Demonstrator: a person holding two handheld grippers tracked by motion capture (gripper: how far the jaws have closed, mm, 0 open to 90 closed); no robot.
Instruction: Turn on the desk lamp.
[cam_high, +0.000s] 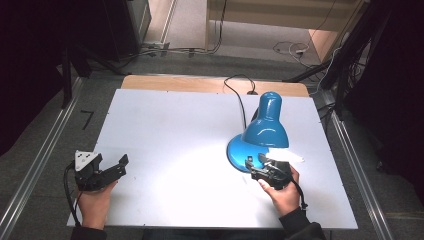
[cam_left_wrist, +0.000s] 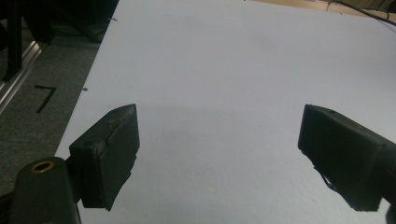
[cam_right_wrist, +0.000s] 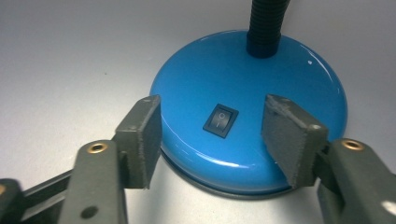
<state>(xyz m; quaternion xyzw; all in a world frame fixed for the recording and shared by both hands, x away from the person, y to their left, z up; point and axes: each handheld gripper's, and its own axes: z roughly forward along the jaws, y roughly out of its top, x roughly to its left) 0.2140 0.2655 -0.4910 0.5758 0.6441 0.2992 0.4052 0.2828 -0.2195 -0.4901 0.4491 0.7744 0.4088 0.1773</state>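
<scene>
Right gripper view, fingers: we see both grey pads (cam_right_wrist: 142, 140) spread to a medium gap, nothing between them in contact that we can confirm; they hang over the near rim of the lamp base (cam_right_wrist: 196, 88).
Switch: black rocker switch (cam_right_wrist: 220, 120) sits on the blue base, ahead of the gap and roughly centred between the two pads, apart from both.
Neck: black ribbed neck (cam_right_wrist: 265, 25) rises from the base beyond the switch, toward the right pad's side.
Right gripper, high view: right gripper (cam_high: 261, 167) is held in the person's right hand (cam_high: 282, 192), tips at the near edge of the base; we cannot tell whether they touch it.
Lamp, high view: blue desk lamp (cam_high: 265, 127) stands just beyond the right gripper, shade tilted down and casting a bright patch on the table; its black cord (cam_high: 239, 95) runs away to the far table edge.
Left gripper view, fingers: we note both black pads (cam_left_wrist: 114, 151) wide apart, holding nothing, bare white table (cam_left_wrist: 224, 70) between and ahead of them.
Left gripper, high view: left gripper (cam_high: 117, 166) rests low over the table in the left hand (cam_high: 95, 202), grey three-cornered plate on top, well apart from the lamp.
Beyond left fingers: grey floor with a black "7" mark (cam_left_wrist: 45, 97) lies off the table edge on the left pad's side.
</scene>
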